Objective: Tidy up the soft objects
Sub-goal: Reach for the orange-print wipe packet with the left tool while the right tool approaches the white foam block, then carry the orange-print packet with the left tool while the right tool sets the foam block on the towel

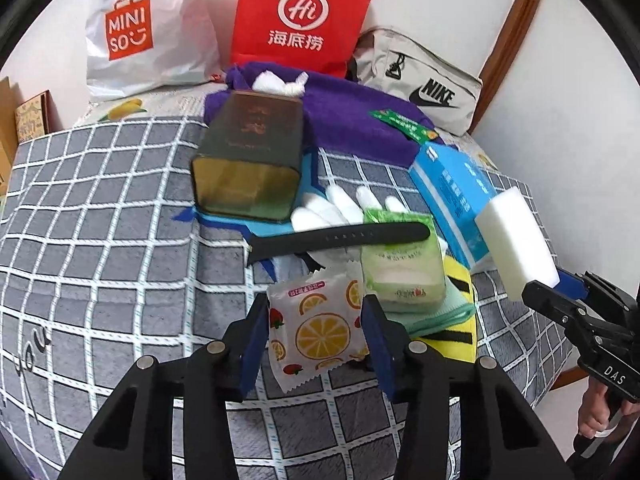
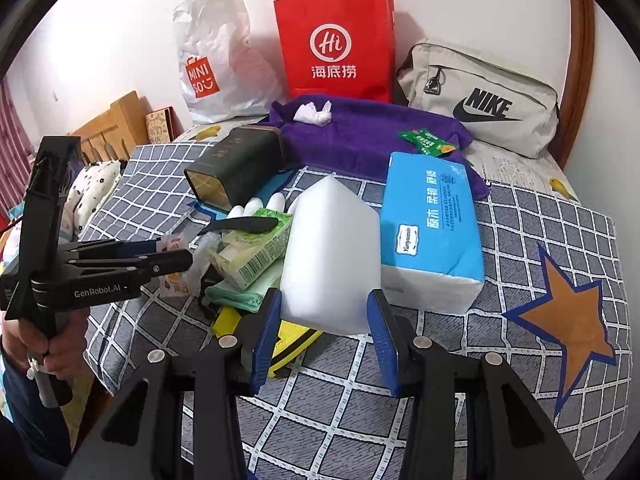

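Observation:
My left gripper is shut on a fruit-print wet-wipe packet and holds it above the checked bedcover. My right gripper is shut on a white sponge block, lifted above the pile; the block also shows in the left wrist view. Under them lie a green tissue pack, a mint cloth, a yellow and black item, white gloves and a black strap. A blue tissue pack lies to the right.
A dark tin lies on a blue mat. A purple towel holds a white rag and a green sachet. A white Miniso bag, a red paper bag and a grey Nike bag stand by the wall.

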`<state>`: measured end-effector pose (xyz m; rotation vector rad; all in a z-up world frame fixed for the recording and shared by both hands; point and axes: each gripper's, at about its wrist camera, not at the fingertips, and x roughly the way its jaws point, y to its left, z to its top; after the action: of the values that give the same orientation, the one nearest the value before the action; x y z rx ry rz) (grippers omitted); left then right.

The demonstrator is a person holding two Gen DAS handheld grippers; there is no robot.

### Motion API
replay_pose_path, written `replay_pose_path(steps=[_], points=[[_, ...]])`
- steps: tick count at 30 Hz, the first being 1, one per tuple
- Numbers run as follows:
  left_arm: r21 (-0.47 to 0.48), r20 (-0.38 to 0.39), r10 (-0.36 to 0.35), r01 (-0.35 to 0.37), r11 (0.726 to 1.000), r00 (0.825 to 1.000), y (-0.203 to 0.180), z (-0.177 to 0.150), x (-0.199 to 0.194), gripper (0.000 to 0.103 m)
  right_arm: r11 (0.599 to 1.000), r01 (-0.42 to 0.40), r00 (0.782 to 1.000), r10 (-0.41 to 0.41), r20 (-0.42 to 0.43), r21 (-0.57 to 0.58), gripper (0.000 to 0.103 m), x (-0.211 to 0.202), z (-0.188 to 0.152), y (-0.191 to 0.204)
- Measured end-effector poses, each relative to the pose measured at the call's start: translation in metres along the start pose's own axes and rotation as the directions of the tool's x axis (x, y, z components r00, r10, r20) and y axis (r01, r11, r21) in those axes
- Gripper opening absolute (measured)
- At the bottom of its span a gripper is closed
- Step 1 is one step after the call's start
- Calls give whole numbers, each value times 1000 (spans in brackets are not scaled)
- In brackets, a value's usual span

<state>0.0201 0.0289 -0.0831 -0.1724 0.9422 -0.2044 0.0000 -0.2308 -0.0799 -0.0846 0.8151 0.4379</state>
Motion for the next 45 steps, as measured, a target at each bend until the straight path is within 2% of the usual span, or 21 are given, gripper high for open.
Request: replay_pose_path(steps=[10, 28, 45], points=[[-16, 46, 27, -26, 1000, 999, 7, 20, -11, 44, 1000, -26, 999, 27, 26, -17, 44, -7, 14, 3], [-9, 97, 42, -41, 999, 994, 4, 74, -13, 44, 1000, -28, 998, 28, 62, -3, 44, 2, 63, -15], [-16, 94, 96, -95, 995, 991, 14, 143, 16, 44, 998, 13, 997, -17, 69, 58, 44, 35, 124, -63]])
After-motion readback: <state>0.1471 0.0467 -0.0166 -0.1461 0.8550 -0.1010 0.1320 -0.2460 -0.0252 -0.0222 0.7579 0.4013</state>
